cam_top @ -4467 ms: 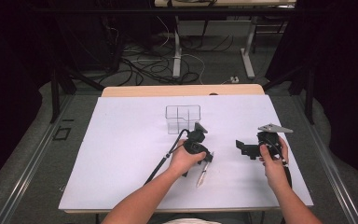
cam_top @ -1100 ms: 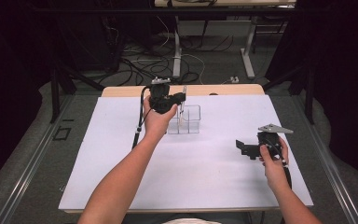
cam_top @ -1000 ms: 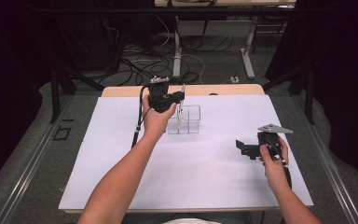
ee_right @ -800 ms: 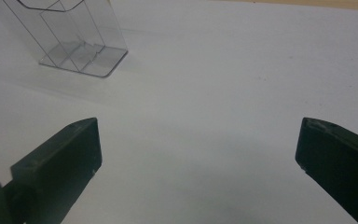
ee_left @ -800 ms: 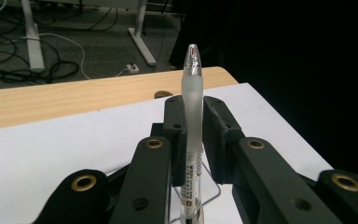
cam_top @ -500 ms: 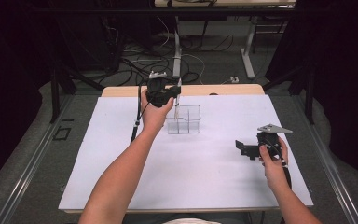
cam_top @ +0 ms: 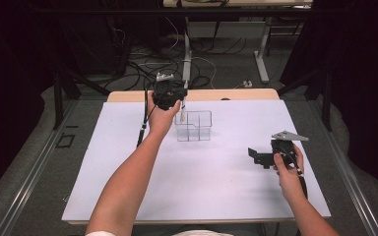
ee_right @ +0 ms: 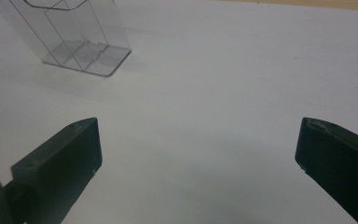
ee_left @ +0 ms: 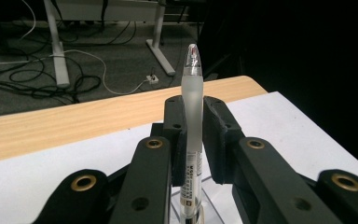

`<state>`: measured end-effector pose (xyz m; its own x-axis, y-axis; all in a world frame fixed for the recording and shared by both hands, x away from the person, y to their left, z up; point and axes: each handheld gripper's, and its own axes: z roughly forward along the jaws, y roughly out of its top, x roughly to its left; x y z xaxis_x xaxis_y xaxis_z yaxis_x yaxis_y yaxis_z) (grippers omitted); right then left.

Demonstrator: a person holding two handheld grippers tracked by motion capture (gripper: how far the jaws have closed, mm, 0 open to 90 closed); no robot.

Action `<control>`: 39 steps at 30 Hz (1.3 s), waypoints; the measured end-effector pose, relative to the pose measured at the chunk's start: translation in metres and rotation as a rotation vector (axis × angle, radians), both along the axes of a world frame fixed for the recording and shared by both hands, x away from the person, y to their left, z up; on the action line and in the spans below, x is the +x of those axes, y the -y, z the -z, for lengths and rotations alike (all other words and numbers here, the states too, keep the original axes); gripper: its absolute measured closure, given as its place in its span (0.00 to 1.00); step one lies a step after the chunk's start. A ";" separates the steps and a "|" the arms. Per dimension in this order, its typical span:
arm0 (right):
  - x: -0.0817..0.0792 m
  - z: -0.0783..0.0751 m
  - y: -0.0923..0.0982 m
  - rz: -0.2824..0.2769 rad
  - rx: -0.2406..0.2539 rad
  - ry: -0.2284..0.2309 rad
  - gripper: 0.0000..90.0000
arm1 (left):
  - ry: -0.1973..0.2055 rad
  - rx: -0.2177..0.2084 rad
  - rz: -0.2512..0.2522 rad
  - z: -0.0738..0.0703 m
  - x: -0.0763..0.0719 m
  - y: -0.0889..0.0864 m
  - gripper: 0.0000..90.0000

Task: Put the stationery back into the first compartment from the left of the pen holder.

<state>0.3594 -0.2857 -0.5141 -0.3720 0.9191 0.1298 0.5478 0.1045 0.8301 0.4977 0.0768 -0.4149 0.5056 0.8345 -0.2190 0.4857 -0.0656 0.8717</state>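
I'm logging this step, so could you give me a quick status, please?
Left gripper shut on pen, above clear organizer. Right gripper open, empty. Nothing in the way.

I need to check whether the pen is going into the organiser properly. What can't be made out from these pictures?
- Pen lower end: cut off by the bottom edge of the left gripper view, between the left tongs.
- Which compartment of the clear organiser it hangs over: too small in the high view.
- Organiser's top: cut off in the right gripper view.

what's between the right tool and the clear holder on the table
Nothing: in the right gripper view, bare white table cover runs from the open right tool to the clear holder. The high view agrees.
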 end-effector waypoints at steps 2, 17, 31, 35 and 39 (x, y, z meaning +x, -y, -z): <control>0.000 0.001 0.000 -0.006 -0.004 0.000 0.01 | 0.004 0.002 -0.003 0.001 0.002 0.000 0.89; 0.000 0.000 -0.001 -0.009 0.002 -0.002 0.01 | -0.002 0.032 -0.001 0.009 0.005 0.001 0.89; -0.001 0.001 -0.002 -0.016 -0.002 -0.002 0.01 | -0.008 0.050 0.004 0.019 0.002 0.002 0.89; -0.001 0.000 -0.002 -0.017 0.000 -0.002 0.01 | -0.014 0.055 0.000 0.023 0.000 0.002 0.89; -0.001 0.000 -0.002 -0.018 -0.001 -0.002 0.01 | -0.014 0.058 -0.003 0.027 0.000 0.001 0.89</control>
